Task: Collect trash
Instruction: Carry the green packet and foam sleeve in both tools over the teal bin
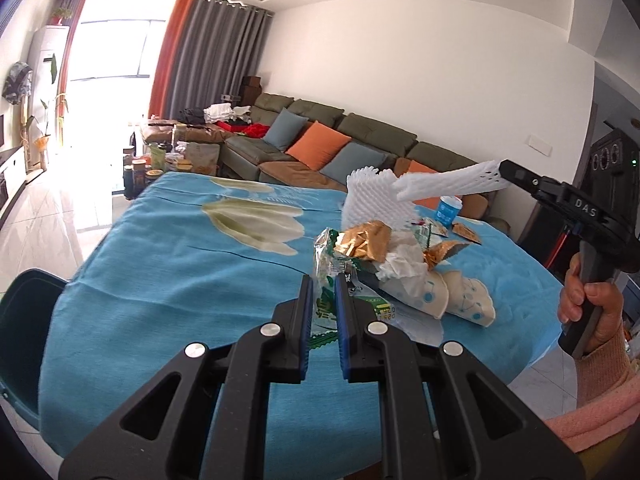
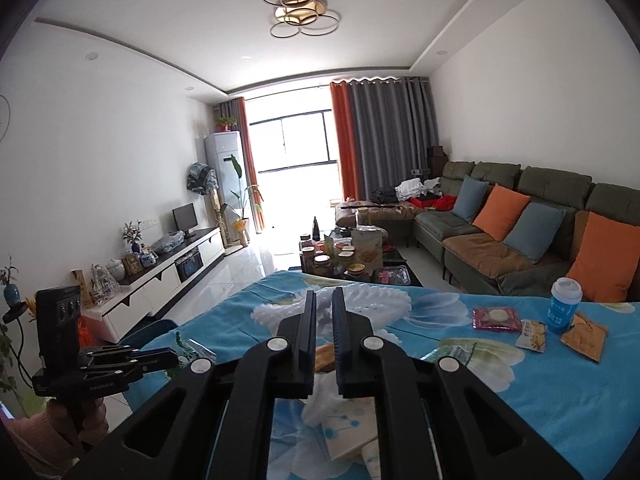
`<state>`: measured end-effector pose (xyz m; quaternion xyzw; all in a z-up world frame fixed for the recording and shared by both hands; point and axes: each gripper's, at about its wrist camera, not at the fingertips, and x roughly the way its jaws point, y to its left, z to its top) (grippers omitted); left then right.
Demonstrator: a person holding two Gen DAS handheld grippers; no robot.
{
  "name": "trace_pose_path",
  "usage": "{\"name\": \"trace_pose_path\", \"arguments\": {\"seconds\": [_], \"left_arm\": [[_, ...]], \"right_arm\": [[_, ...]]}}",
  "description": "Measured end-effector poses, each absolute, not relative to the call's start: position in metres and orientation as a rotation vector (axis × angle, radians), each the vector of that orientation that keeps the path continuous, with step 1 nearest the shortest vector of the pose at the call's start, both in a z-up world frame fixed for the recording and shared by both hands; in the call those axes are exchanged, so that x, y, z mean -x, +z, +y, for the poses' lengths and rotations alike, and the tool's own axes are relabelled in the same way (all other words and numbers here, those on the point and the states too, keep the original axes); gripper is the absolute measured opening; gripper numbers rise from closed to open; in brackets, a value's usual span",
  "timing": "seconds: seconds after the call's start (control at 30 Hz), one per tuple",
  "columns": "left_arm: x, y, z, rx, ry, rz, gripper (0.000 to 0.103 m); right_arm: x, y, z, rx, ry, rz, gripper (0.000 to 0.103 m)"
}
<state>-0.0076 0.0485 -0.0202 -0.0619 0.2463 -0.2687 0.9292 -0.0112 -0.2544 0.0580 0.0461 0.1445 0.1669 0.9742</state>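
Step in hand, by my reading: both grippers loaded with trash, mid-carry toward a bin. Left to right:

- Dark green bin (image 1: 24,344), only its rim showing at the left edge of the bench (image 1: 160,280), just beside it. Likely drop point.
- Left gripper (image 1: 324,308): jaws nearly closed, pinching a green-and-white wrapper (image 1: 324,276) between the blue pads. The wrapper's upper end sticks up past the tips; its lower end hangs out below.
- Trash heap (image 1: 384,256) just right of the left jaws, on the blue cloth: gold foil, crumpled tissue, flattened paper cups. Not gripped.
- Right gripper (image 1: 502,170): jaws closed on a white foam net (image 1: 448,186), clamped at one end, the rest jutting out to the left above the heap. In the right wrist view the net (image 2: 360,304) shows beyond the tips.
- Blue cup (image 2: 564,304) and loose packets (image 2: 496,320) lie well to the right, untouched.

Next move calls for swinging leftward over the bin rim, then opening the jaws above it; the foam net is light and may cling.
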Motion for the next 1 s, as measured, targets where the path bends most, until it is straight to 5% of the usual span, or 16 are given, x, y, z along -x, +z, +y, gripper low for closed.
{"name": "trace_pose_path", "arguments": {"seconds": [1.0], "left_arm": [[0.017,-0.024,0.222,0.214,-0.107,0.476,0.011]], "right_arm": [[-0.066,0.043,-0.049,0.002,0.842,0.407,0.005]]}}
